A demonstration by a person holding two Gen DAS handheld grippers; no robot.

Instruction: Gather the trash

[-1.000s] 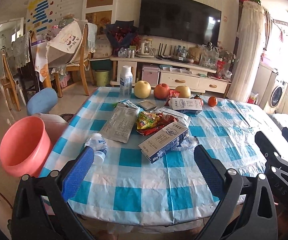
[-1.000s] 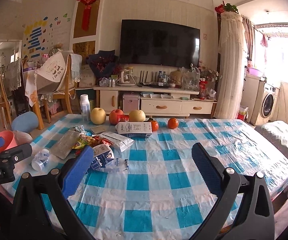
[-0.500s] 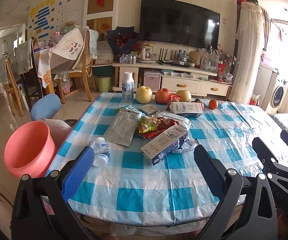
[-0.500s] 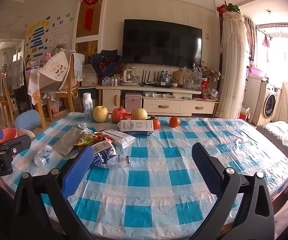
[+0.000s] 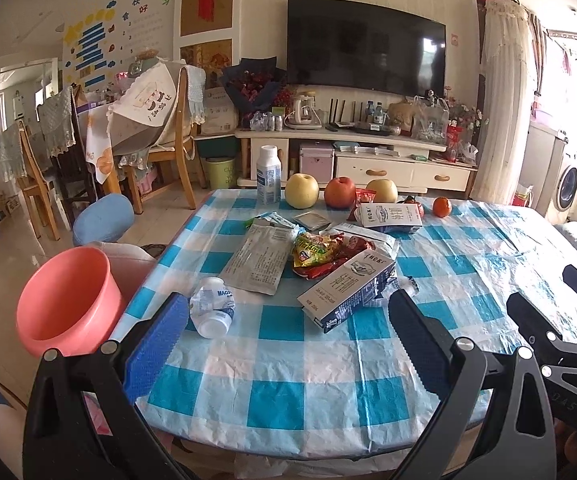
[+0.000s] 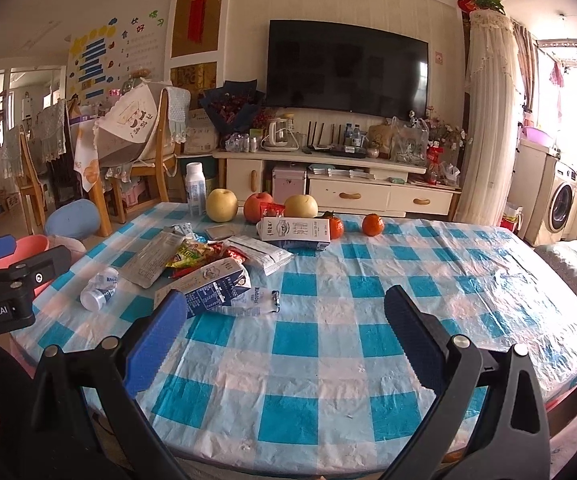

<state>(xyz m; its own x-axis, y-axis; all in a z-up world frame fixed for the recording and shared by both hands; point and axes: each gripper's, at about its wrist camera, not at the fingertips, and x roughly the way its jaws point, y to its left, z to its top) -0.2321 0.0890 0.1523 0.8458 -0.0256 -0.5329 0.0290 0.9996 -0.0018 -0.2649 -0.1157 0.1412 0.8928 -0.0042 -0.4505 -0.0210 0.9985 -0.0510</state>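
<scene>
Trash lies on the blue-checked table [image 5: 288, 364]: a crushed white bottle [image 5: 211, 305], a grey foil pouch [image 5: 260, 258], a red and yellow snack wrapper [image 5: 320, 254], a flattened milk carton [image 5: 348, 286] and a second carton [image 5: 390, 216] further back. A pink bucket [image 5: 68, 300] stands left of the table. My left gripper [image 5: 284, 336] is open and empty above the near table edge. My right gripper [image 6: 284, 332] is open and empty; the flattened carton [image 6: 208, 286] lies just beyond its left finger.
Two pears [image 5: 302, 191], an apple [image 5: 340, 193], an orange [image 5: 441, 207] and an upright white bottle [image 5: 268, 174] stand along the far table edge. Wooden chairs [image 5: 160, 140] and a blue stool [image 5: 104, 218] stand at left, a TV cabinet [image 5: 368, 160] behind.
Both grippers have drawn back a little and tilted up, so the table and trash sit lower in view. Both stay open and empty.
</scene>
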